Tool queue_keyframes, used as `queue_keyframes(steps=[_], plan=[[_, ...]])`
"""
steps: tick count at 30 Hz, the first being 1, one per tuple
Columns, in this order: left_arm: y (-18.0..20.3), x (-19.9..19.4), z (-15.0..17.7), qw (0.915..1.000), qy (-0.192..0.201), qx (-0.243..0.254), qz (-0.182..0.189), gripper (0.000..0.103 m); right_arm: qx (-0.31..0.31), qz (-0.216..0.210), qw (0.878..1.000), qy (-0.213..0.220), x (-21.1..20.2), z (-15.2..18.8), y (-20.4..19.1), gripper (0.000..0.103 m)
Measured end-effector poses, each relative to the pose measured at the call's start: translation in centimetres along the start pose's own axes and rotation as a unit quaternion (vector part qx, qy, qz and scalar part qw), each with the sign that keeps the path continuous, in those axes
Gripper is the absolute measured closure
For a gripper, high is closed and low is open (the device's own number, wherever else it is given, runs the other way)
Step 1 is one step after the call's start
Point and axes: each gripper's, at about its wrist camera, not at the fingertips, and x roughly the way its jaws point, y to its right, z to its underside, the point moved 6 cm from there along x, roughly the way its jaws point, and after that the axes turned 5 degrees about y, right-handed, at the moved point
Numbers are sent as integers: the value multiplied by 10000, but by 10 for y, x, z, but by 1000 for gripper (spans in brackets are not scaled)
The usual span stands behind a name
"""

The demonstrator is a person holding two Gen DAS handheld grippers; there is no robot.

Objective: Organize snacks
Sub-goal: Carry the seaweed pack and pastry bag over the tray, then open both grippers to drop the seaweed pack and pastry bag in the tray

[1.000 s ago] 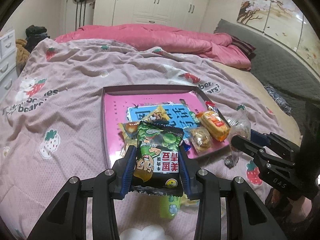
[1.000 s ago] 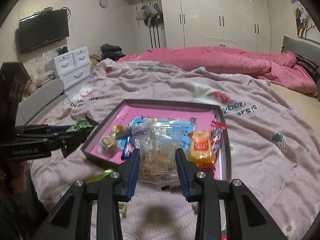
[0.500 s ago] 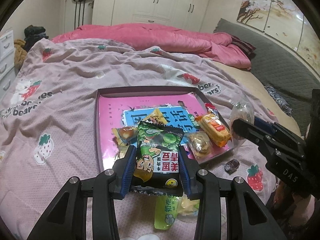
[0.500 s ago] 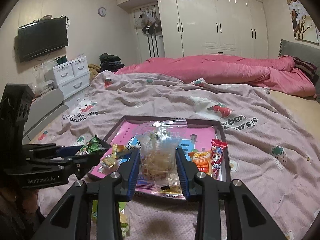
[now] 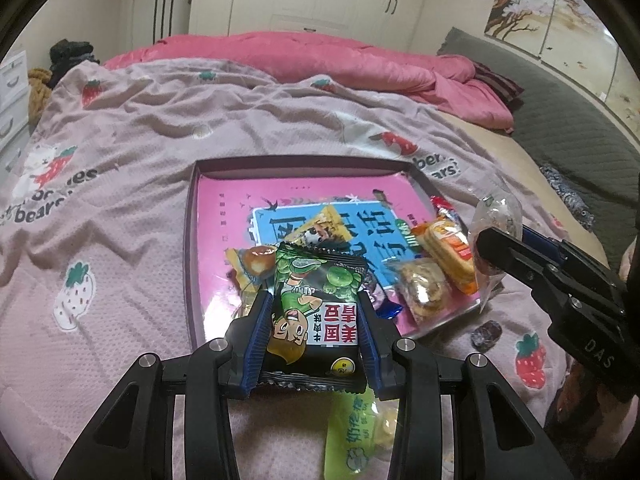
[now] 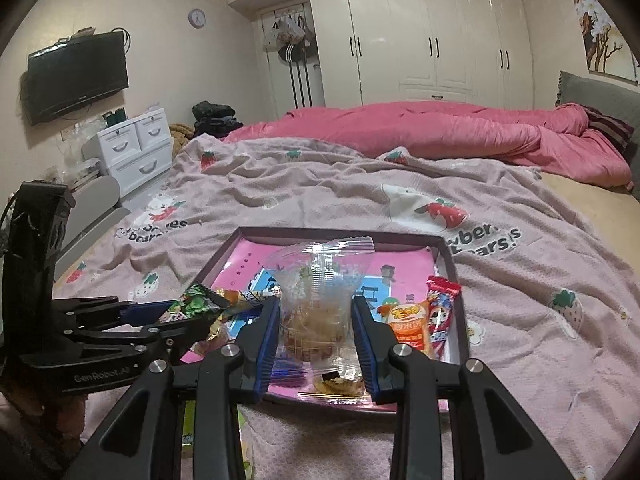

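Carrying to: the tray (image 5: 192,248), a shallow dark-rimmed box with a pink printed floor, lies on the bed (image 5: 120,152) at 12 o'clock from both tongs; its long sides run 9 to 3 in the left wrist view.
Left tongs (image 5: 316,320): clamped on the green pea packet (image 5: 316,300), which stands upright between the blue pads, long axis 6 to 12, print upside down, top edge over the tray's near rim.
Right tongs (image 6: 316,332): gripping the clear biscuit bag (image 6: 316,304), long axis 6 to 12, crimped top at 12, hanging above the tray's near edge.
Nearer hand: judged about equal; the left sits toward the tray's 7 o'clock corner, the right toward 5.
Free floor: mostly the far half, toward 12; wrapped snacks (image 5: 444,252) crowd the near half.
Strays on the bed: a light green sachet (image 5: 352,432) at 6, a dark sweet (image 5: 486,332) at 4.
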Motion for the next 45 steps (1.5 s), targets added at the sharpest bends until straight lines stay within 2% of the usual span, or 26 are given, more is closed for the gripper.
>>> queue_keyframes(steps=[14,23,36,39,41,45], plan=[[-4,30,6,9997,-228,-61,-21,61,-36,15,9989,-474,46,21,-5,67],[-4,36,7,9997,-246,-37,-34,60,-77,42,9986,-514,55,24,-8,67],[-5,35,5,9997,-224,-39,-49,59,-10,97,9992,-398,42,20,-3,67],[-7,33,4,9998,-196,-33,-81,55,32,125,9993,-353,35,18,0,67],[-8,32,3,9998,-173,-18,-132,49,57,133,9994,-318,30,17,2,66],[-10,29,1,9998,-140,-46,-138,48,128,156,9994,-274,19,16,7,65]])
